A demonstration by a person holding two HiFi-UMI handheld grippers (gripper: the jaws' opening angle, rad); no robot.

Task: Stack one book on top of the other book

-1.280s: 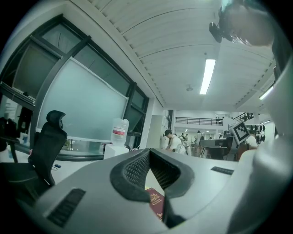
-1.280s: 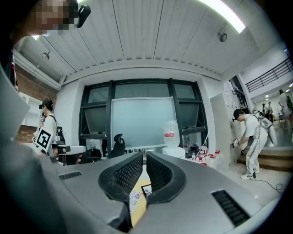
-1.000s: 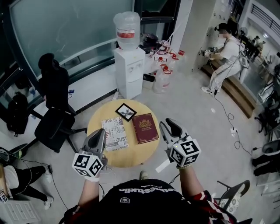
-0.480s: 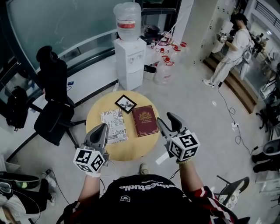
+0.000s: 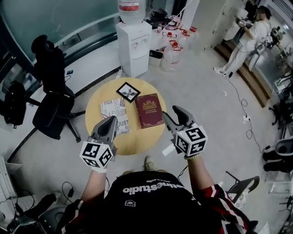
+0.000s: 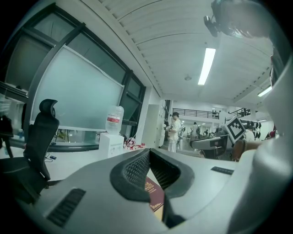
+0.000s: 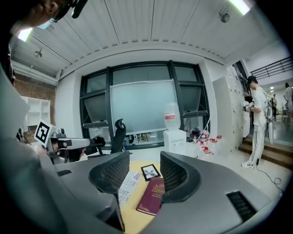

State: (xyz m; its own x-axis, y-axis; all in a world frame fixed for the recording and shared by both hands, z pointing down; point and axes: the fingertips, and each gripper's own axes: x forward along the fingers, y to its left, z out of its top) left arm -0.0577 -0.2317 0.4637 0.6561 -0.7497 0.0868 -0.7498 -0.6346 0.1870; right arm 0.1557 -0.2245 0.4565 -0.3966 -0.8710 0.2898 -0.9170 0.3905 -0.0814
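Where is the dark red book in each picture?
Head view: the red book lies on the round table, right of the printed book.
Left gripper view: the red book shows low centre, under the jaw tips.
Right gripper view: the red book shows low centre, between the open jaws.
Shared landmark: the white water dispenser.

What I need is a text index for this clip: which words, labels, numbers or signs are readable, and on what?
"JUST" and "YOU": on the white printed paperback book.
"studio", ending a longer word: on the person's black shirt.
Dark red hardcover book: gold emblem and lettering, too small to read.
Red label of the clear water bottle: blurred, unreadable.
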